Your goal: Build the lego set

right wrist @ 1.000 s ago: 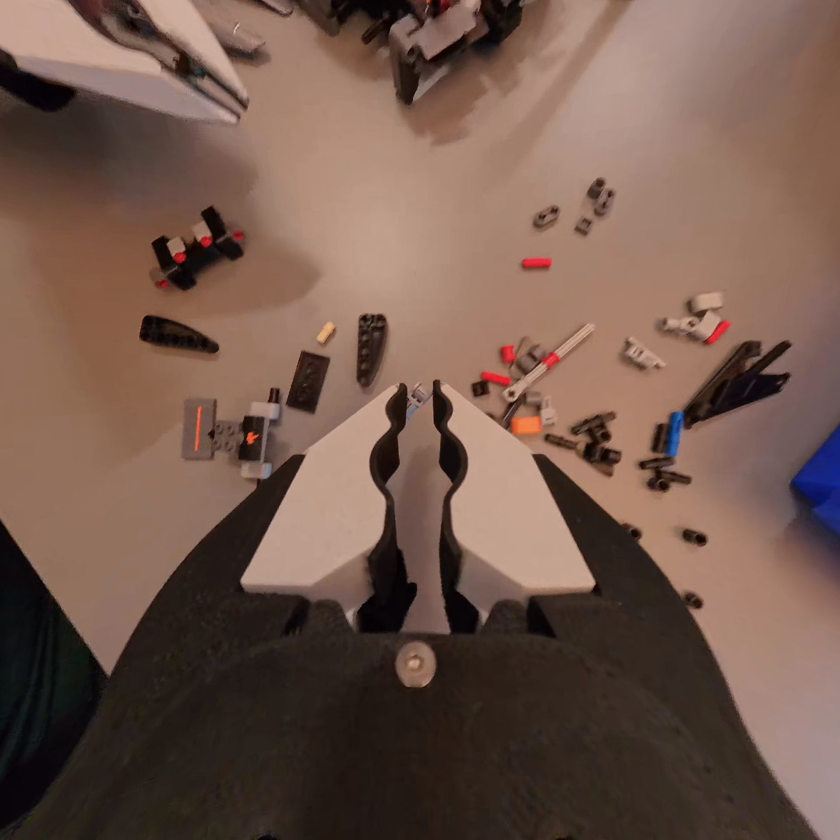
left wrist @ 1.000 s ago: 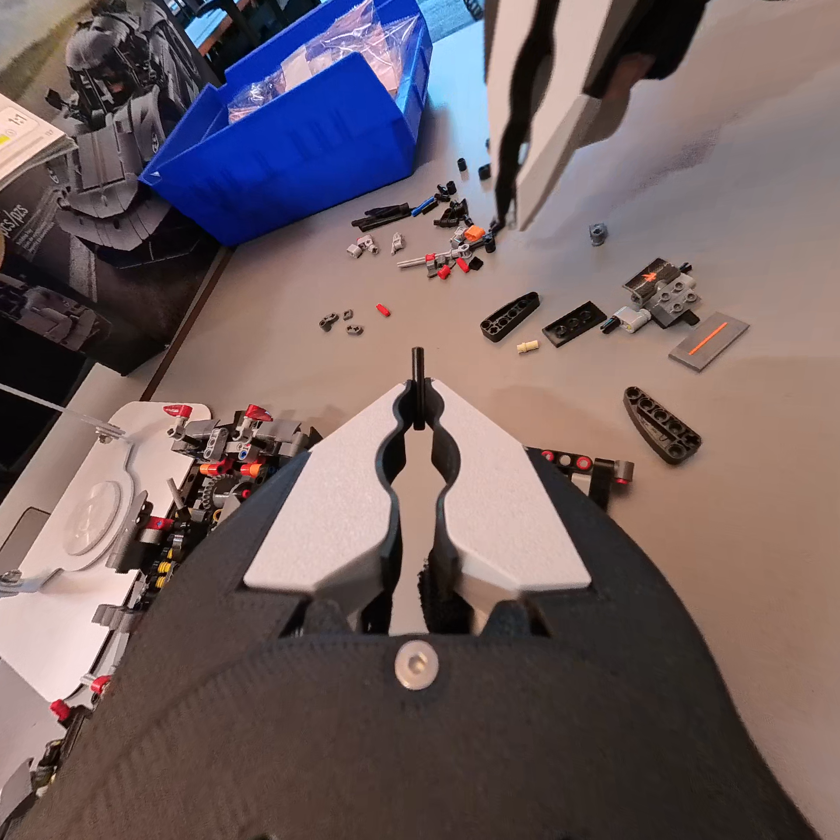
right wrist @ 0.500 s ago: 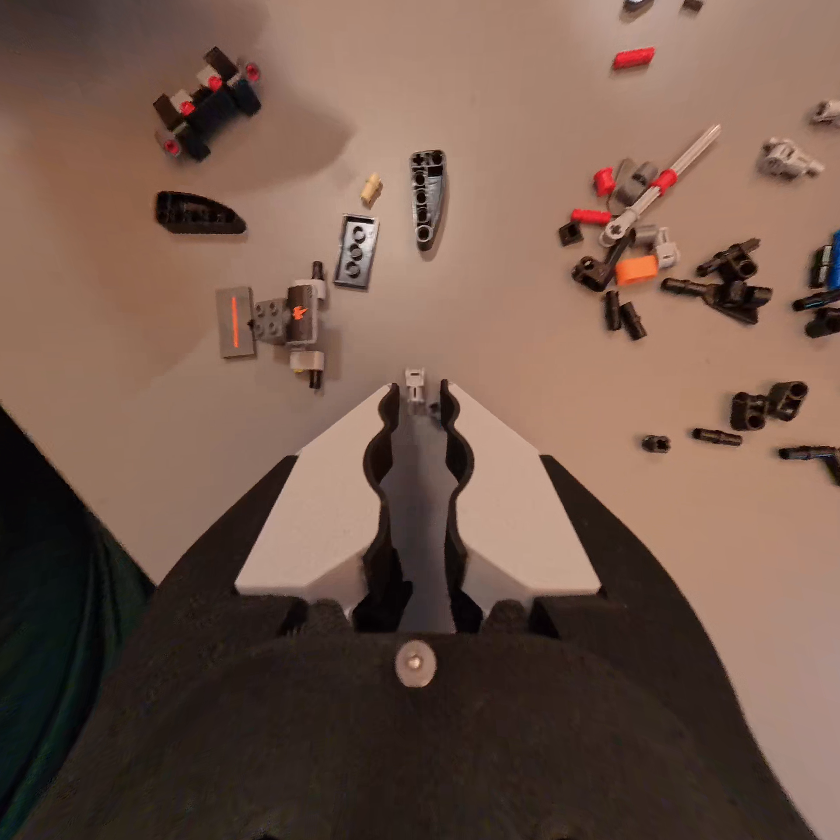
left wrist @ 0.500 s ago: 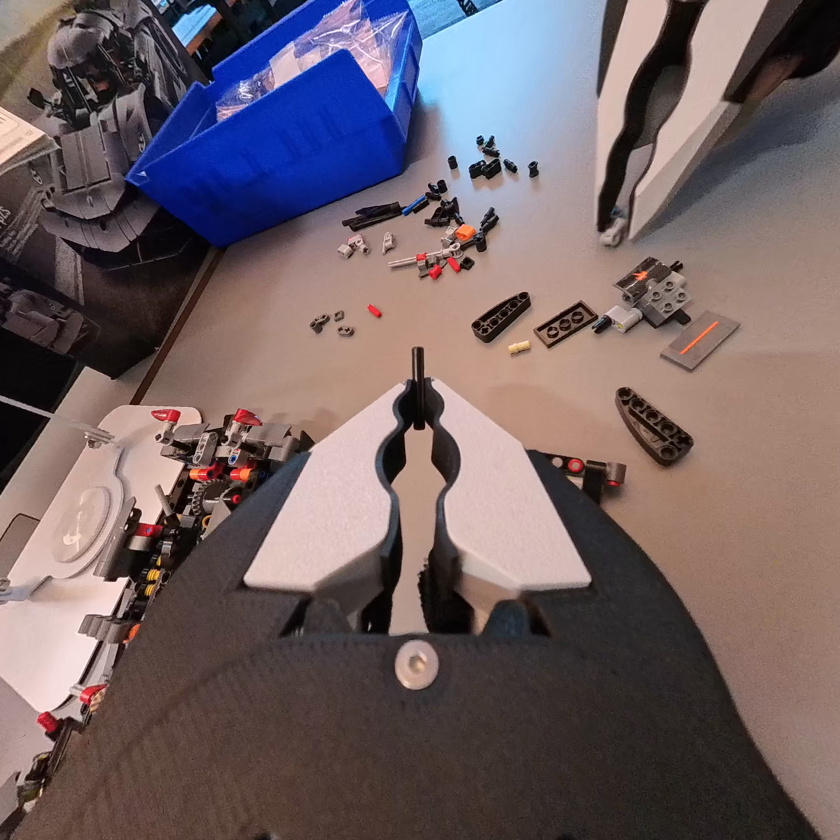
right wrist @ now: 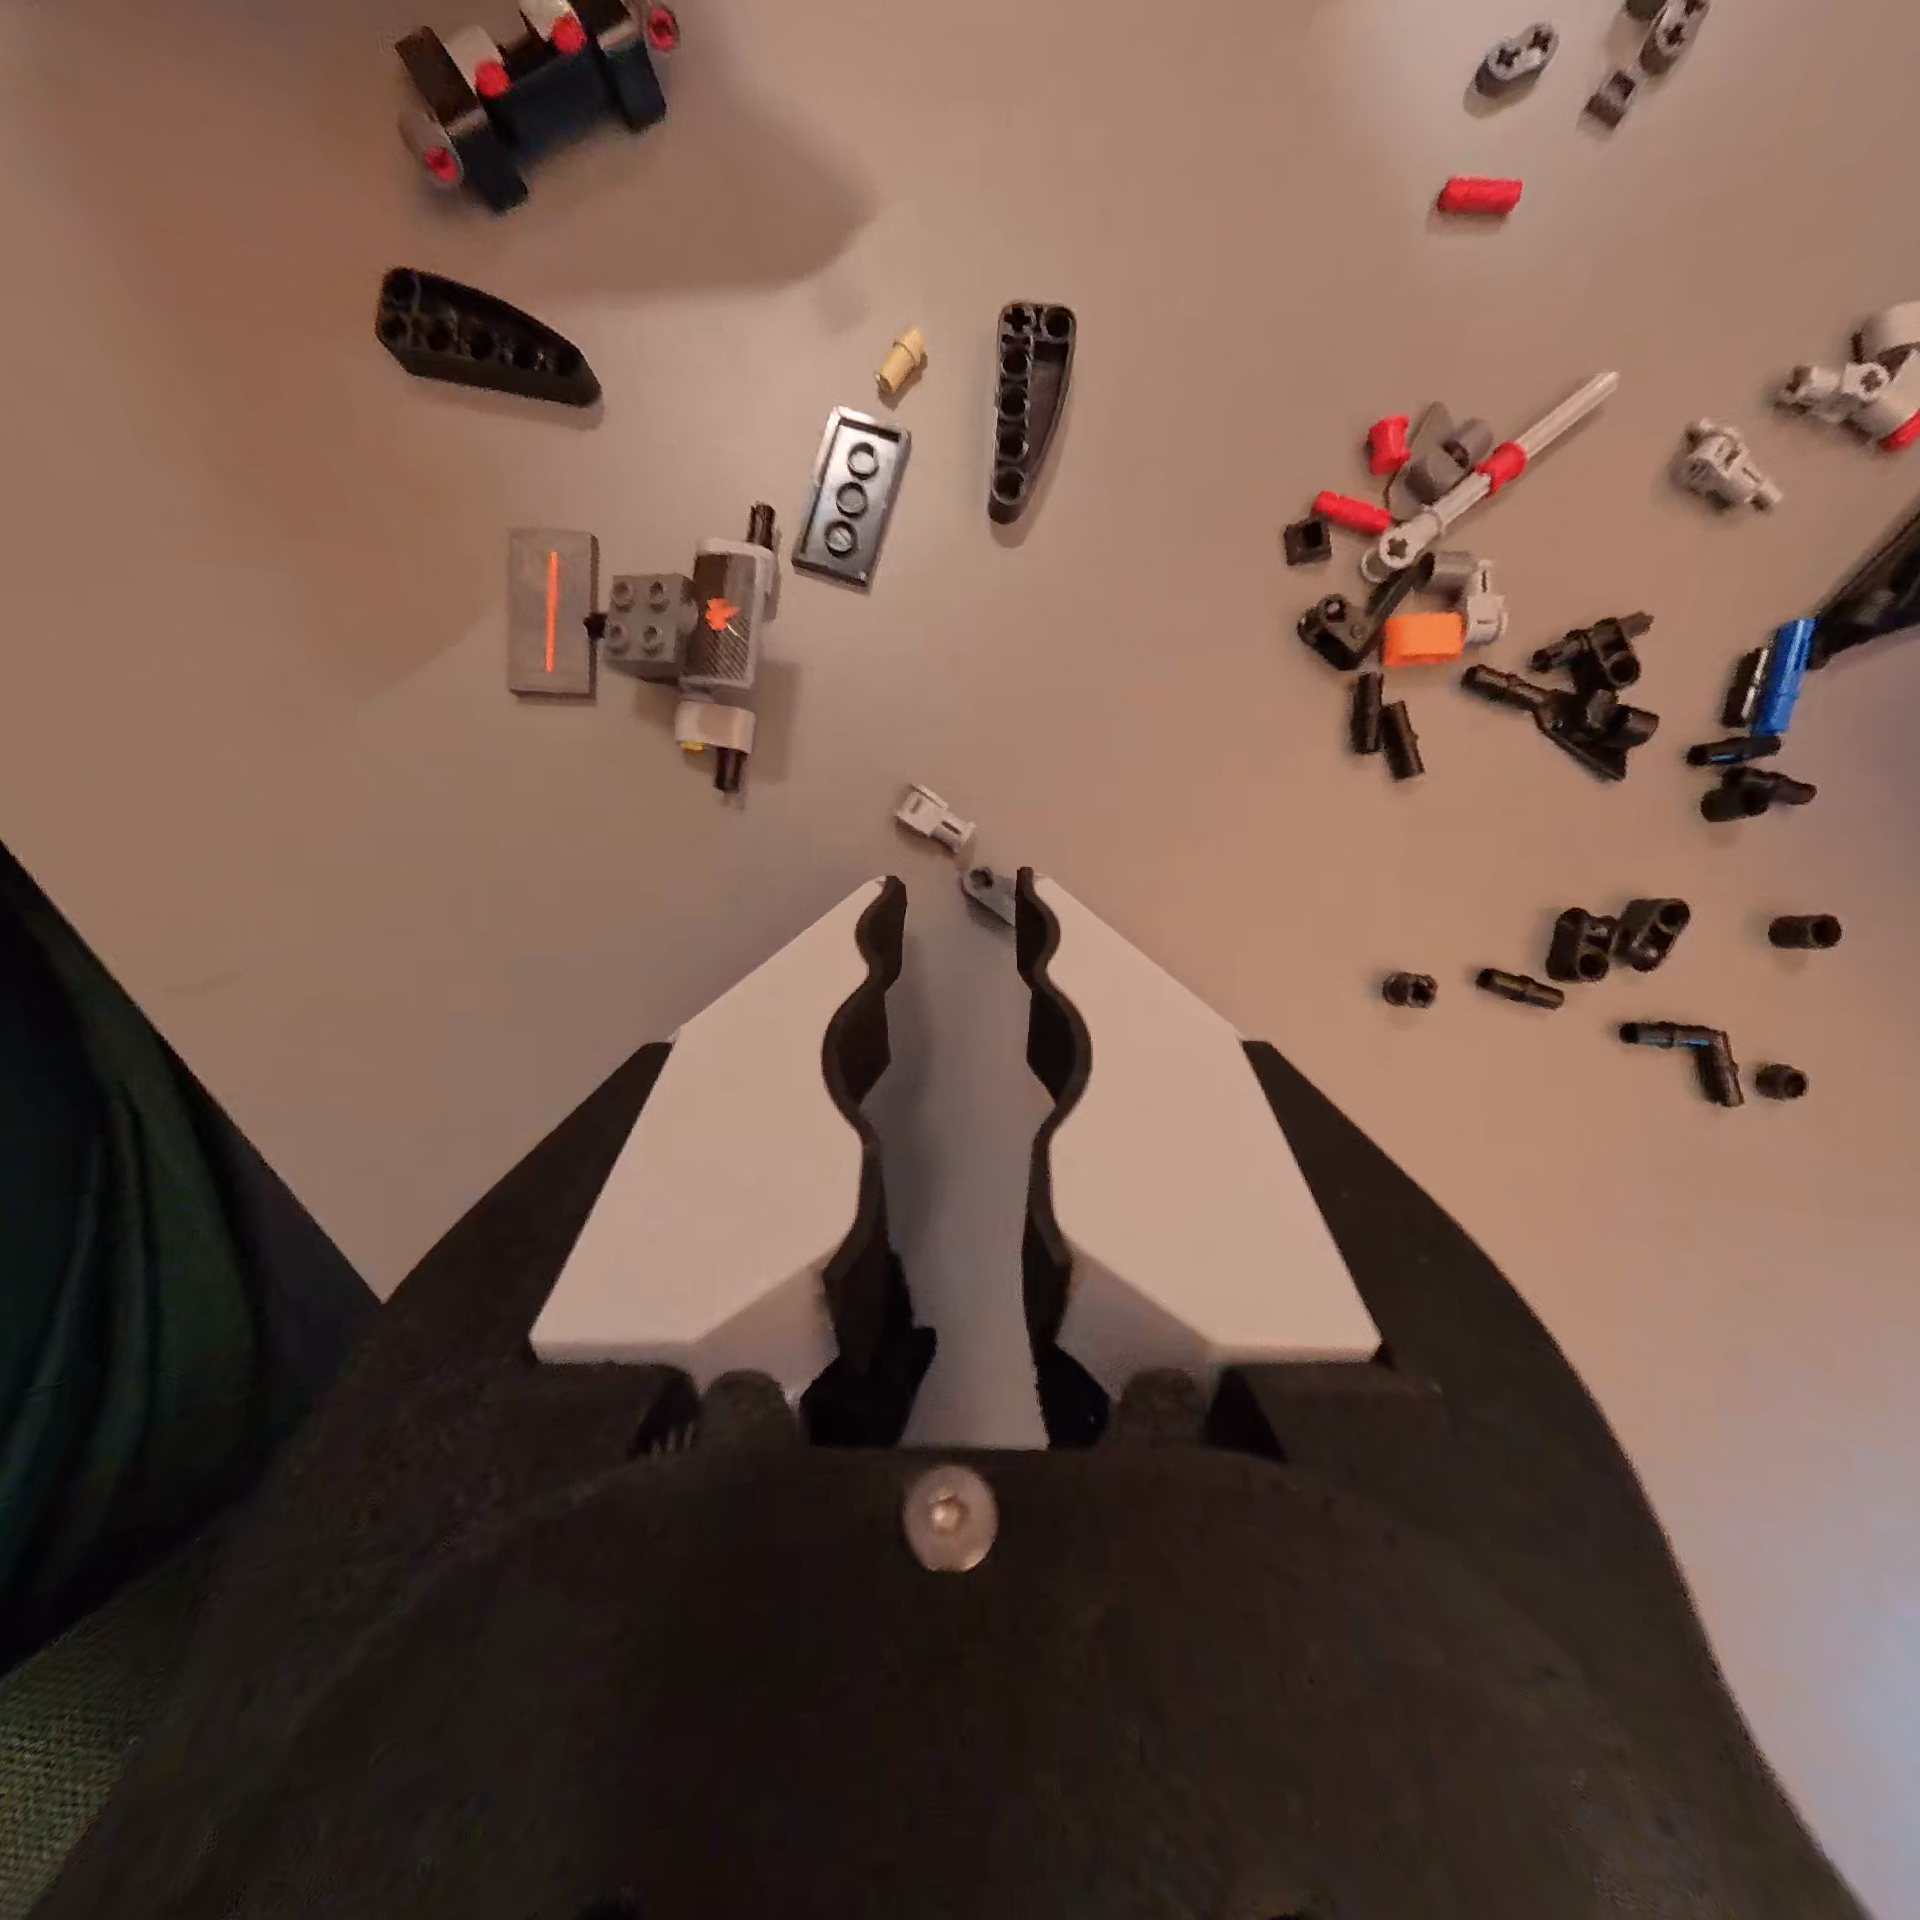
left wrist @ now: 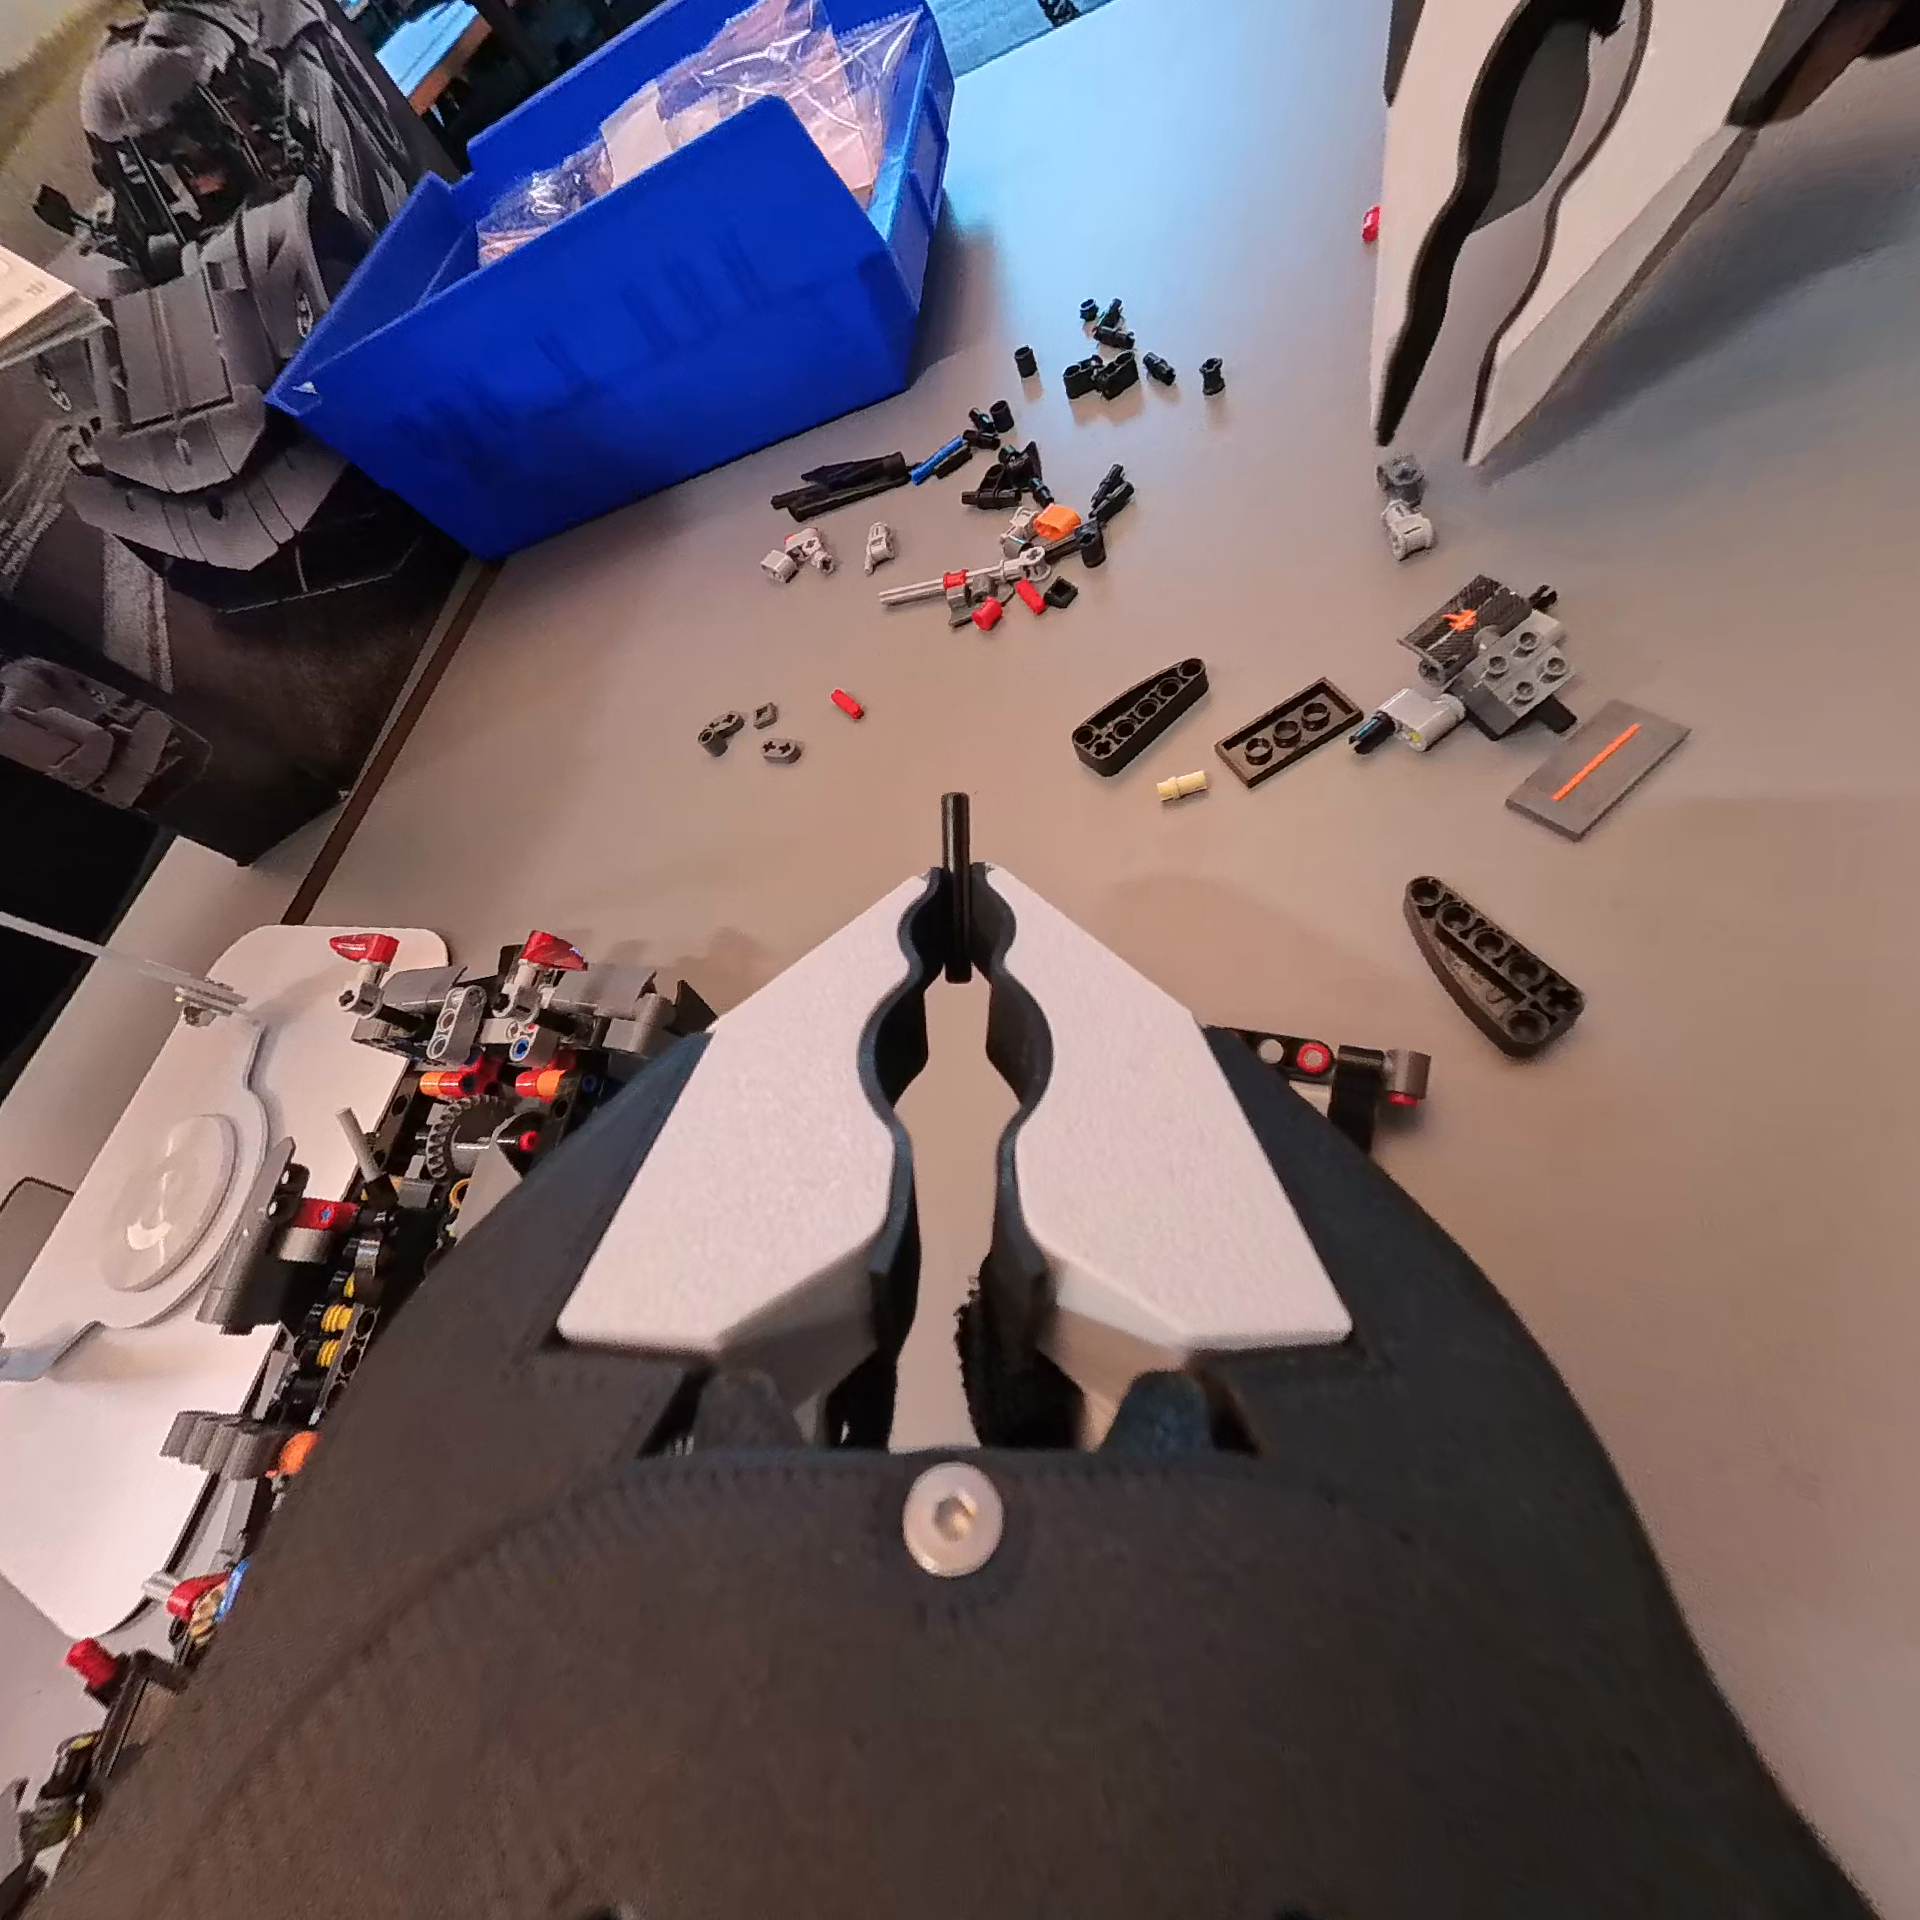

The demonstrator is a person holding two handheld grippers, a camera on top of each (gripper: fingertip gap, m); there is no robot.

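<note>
Left wrist view shows the left gripper clamped on a thin black plastic axle, the right gripper parted and empty, the grey-black partly built model unfinished, many loose pieces unplaced.

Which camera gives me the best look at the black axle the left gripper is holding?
The left wrist view: the black axle stands pinched between the left gripper fingertips, its upper end sticking out. The right wrist view does not show it, only loose parts on the table.
</note>
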